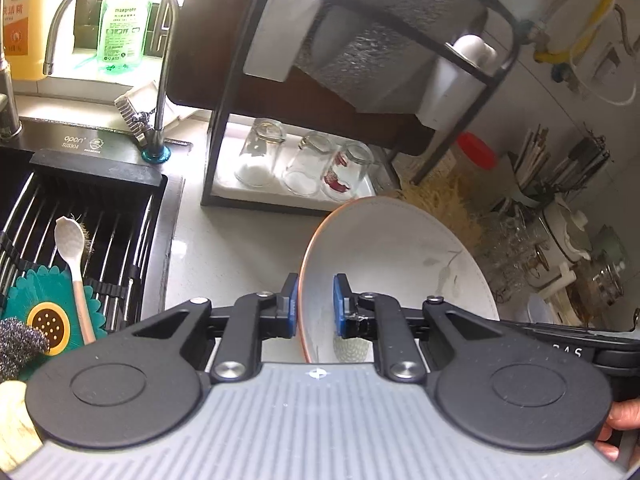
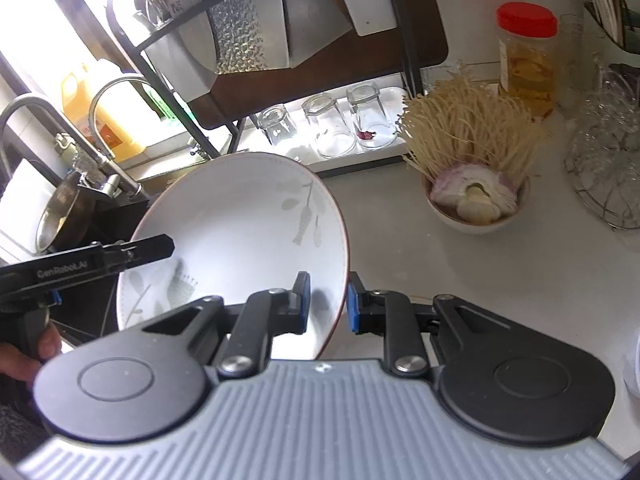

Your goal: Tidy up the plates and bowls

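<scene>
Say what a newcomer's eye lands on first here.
The big white bowl with a brown rim, held tilted above the counter: the right tool clamps its near rim and the left tool grips the opposite rim. Behind it, three upturned glasses stand on the black rack's bottom tray. A red-lidded jar stands at the right.

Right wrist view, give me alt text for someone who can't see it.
The right gripper grips the near rim of a tilted white bowl with a fish pattern, while the left gripper holds its far rim. Behind stand a dish rack with three upturned glasses, a red-lidded jar and a faucet.
</scene>
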A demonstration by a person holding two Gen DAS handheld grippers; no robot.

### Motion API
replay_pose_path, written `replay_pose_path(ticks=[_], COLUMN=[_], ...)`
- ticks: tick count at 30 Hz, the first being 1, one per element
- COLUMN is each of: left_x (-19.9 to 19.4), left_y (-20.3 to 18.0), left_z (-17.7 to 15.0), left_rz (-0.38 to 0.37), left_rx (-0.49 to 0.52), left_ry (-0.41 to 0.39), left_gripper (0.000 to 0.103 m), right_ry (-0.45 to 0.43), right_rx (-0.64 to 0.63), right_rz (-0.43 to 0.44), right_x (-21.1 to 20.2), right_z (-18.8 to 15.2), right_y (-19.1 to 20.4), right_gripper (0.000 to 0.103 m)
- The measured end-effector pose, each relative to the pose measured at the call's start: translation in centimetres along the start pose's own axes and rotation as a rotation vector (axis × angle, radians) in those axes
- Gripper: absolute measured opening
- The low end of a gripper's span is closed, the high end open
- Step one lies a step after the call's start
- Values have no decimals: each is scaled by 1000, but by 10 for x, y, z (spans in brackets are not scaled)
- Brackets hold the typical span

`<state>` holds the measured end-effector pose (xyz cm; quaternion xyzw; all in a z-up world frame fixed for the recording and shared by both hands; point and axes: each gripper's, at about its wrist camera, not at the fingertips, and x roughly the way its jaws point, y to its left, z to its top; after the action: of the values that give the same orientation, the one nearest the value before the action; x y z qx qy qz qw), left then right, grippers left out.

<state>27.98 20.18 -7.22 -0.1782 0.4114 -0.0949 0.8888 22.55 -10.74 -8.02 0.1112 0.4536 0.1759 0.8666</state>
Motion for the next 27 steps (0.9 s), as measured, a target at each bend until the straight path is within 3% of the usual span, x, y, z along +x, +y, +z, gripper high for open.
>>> replay_pose_path(ticks=[6, 16, 27], left_x=[-7, 16, 63], left_y=[-23, -60, -60], left_z=[-21, -60, -97], left_rz=[-7, -45, -42], left_rx=[-9, 27, 0], left_ry=[-21, 52, 153], left_gripper=[18, 18, 18], right_ry=[-19, -38, -3], right_rx=[11, 13, 48], right_rz=[9, -52, -115], right_x=[-20, -39, -7], right_z=[-15, -45, -68], right_y=[-19, -61, -94], right_gripper=[22, 22, 22])
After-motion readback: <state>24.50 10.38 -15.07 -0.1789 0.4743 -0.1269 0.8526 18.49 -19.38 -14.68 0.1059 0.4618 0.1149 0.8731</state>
